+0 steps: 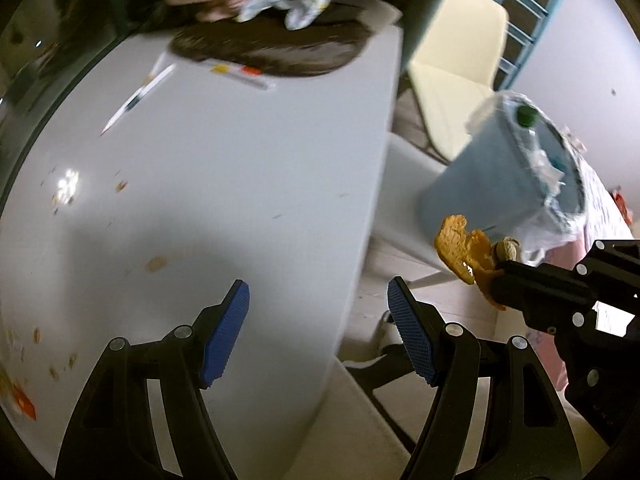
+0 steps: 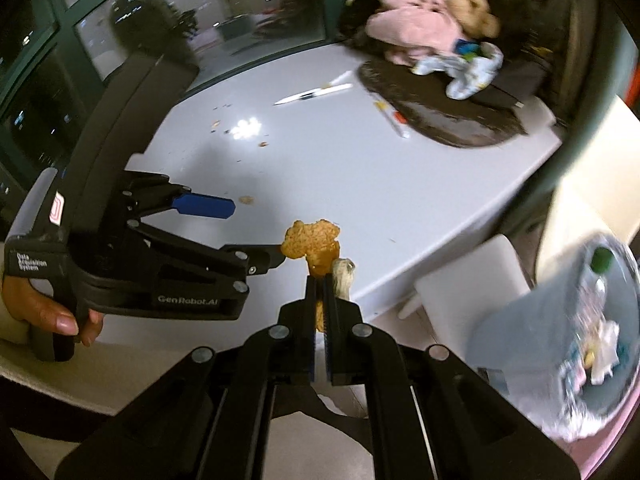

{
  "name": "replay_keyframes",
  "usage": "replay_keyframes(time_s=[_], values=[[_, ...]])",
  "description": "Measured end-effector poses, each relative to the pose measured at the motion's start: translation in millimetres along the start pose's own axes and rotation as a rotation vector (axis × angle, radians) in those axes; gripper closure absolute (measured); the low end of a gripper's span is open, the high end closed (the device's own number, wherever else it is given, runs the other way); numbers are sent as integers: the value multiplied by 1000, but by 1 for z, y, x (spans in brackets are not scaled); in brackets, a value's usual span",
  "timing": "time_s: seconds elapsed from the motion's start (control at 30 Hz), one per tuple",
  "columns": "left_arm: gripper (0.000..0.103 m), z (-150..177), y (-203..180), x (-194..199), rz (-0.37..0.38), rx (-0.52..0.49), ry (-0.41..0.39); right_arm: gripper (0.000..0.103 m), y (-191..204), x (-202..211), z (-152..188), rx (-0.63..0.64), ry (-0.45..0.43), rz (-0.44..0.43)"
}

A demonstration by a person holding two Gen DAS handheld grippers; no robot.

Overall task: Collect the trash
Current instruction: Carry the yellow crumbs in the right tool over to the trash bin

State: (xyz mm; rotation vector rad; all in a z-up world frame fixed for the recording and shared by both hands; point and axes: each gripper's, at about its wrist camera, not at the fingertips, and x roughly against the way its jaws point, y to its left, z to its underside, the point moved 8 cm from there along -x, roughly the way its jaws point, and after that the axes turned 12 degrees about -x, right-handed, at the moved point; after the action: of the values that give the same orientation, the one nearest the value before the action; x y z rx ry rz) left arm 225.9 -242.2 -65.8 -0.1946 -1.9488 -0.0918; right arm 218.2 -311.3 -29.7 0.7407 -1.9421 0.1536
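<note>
My right gripper [image 2: 320, 280] is shut on a piece of orange peel [image 2: 312, 244], with a peanut shell [image 2: 344, 276] stuck at its right finger. It holds them in the air past the white table's [image 2: 400, 184] right edge. In the left wrist view the peel [image 1: 464, 248] and the peanut shell [image 1: 507, 249] show at the right gripper's tip [image 1: 498, 276]. My left gripper [image 1: 318, 328] is open and empty over the table edge [image 1: 360, 240]. A blue trash bin [image 1: 500, 176] with a plastic liner stands to the right, also in the right wrist view [image 2: 560, 320]; it holds a green-capped bottle [image 1: 526, 114] and wrappers.
Crumbs and shell bits [image 1: 156, 264] lie on the table. Pens [image 1: 140, 96], a dark mat [image 1: 272, 48] and a pile of clothes [image 2: 432, 28] sit at the far end. A cream chair [image 1: 456, 80] and a white stool [image 2: 472, 280] stand beside the bin.
</note>
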Motion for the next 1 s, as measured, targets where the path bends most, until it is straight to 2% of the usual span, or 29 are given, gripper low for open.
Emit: replay_keyframes(time_s=[0.43,0.57,0.83,1.0], values=[[34,-75,-141,-18,82,-216,-14,98,-119,62,20,-164,-80,87],[34,-106,-184,-19,107,-294,-43,98,-155,79,23,-222,-122,125],[34,-155,-244,-30,132,-408,-71,98,-226,105,24,-347,-188,186],[34,-168,-263,-45,143,-433,-54,98,-258,104,25,-394,-172,210]])
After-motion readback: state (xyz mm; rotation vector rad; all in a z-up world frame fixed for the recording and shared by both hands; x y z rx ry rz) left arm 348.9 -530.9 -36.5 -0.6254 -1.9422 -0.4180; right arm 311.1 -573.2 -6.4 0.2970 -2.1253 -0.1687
